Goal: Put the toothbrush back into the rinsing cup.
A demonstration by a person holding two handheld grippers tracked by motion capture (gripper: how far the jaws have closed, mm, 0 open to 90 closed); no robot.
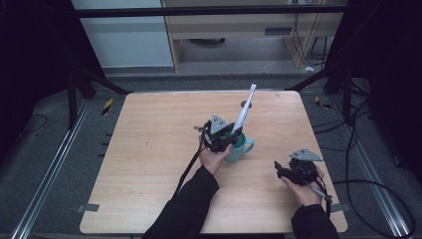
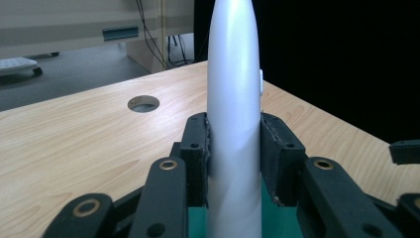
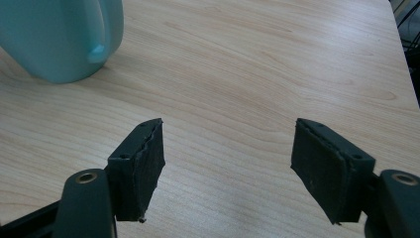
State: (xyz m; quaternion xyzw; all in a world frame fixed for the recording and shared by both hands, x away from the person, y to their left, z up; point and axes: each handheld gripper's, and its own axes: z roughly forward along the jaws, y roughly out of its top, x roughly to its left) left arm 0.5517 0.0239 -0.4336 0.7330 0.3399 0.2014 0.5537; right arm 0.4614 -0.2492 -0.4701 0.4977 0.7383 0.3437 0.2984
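Centre of the high view, and the left gripper [image 1: 225, 135] is clamped on a pale grey electric toothbrush [image 1: 243, 114], its jaws pressed to either side of the handle. The left gripper view confirms it: both black pads squeeze the toothbrush [image 2: 234, 114] with no gap showing. Its long axis runs up and to the right in the high view, brush head high, bottom end down at the mouth of the teal mug [image 1: 241, 147], just right of centre on the wooden table [image 1: 149, 149]. Teal shows directly beneath the handle between the jaws, so the base looks to sit in or right above the mug; I can't tell whether it touches bottom.

Lower right of the high view, the right gripper [image 1: 293, 172] sits well apart from the mug, jaws spread wide and empty. In its own view, the mug [image 3: 59, 34] lies at upper left, ahead of the open jaws.

My read: the left hand is much nearer, and the next move turns on that tilted axis over the mug.
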